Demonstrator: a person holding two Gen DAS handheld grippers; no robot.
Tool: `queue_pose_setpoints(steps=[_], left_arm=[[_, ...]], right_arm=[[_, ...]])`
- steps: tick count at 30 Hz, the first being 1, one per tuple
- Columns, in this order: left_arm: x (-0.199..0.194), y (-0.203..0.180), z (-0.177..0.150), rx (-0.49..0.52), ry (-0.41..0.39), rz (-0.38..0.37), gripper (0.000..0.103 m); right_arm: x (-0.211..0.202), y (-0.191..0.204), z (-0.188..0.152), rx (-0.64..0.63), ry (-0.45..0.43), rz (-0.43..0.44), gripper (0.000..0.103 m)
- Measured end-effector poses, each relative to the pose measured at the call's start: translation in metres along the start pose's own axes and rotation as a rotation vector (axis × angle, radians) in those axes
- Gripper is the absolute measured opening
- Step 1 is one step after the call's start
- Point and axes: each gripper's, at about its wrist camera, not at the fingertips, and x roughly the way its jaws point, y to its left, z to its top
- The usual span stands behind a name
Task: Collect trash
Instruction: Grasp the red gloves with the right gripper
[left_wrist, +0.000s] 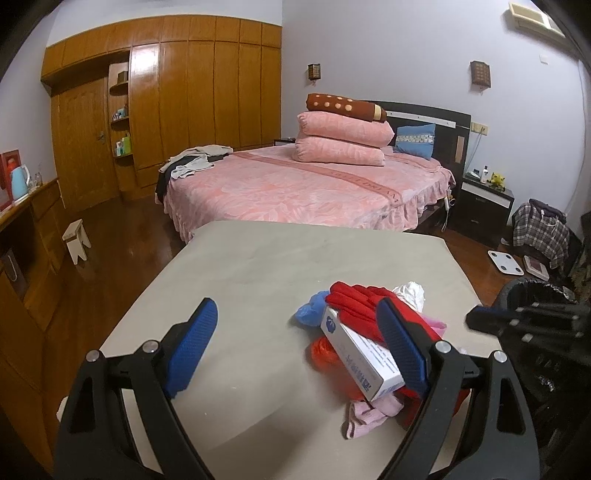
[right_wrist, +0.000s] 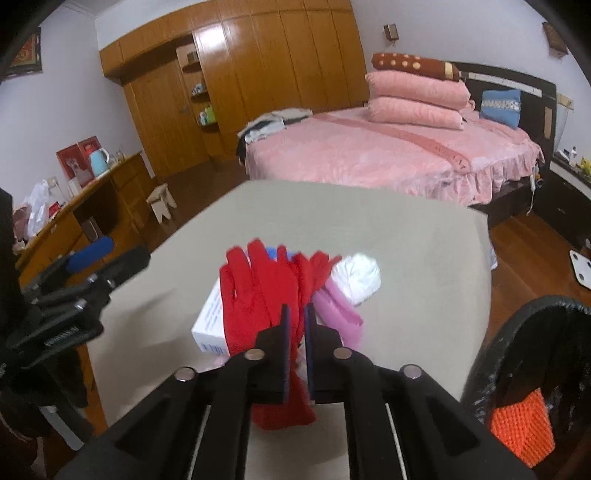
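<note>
While the left gripper (left_wrist: 295, 350) is held spread wide, red gloves (right_wrist: 266, 295) are pinched by the right gripper (right_wrist: 297, 314) above the table (right_wrist: 406, 240).

1. The left gripper (left_wrist: 297, 345) has a matte black frame that forks into two arms, each ending in a blue finger pad (left_wrist: 192, 350) with a fine ribbed texture.
2. Round silver pivot pins (left_wrist: 149, 347) sit at the joints of its black linkage.
3. The right gripper (right_wrist: 297, 349) has the same black frame, with silver pins (right_wrist: 255, 354) and thin blue pad edges.
4. Long slots are cut through each frame's outer arms.
</note>
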Motion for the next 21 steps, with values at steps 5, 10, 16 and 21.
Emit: queue_pose_setpoints(steps=[5, 10, 16, 21], left_arm=[[0.005, 0.0, -0.003, -0.001, 0.011, 0.004, 0.086], [0.008, 0.004, -0.005, -0.008, 0.016, 0.009, 0.086], [0.009, 0.008, -0.007, -0.018, 0.017, 0.012, 0.086], [0.005, 0.007, -0.006, -0.013, 0.01, 0.009, 0.086]], right_arm=[[0.023, 0.001, -0.007, 0.011, 0.052, 0.015, 0.042], [0.04, -0.004, -0.011, 0.035, 0.097, 0.062, 0.03], [0.03, -0.001, -0.004, 0.02, 0.074, 0.129, 0.006], [0.003, 0.0, 0.012, 0.022, -0.003, 0.127, 0.006]])
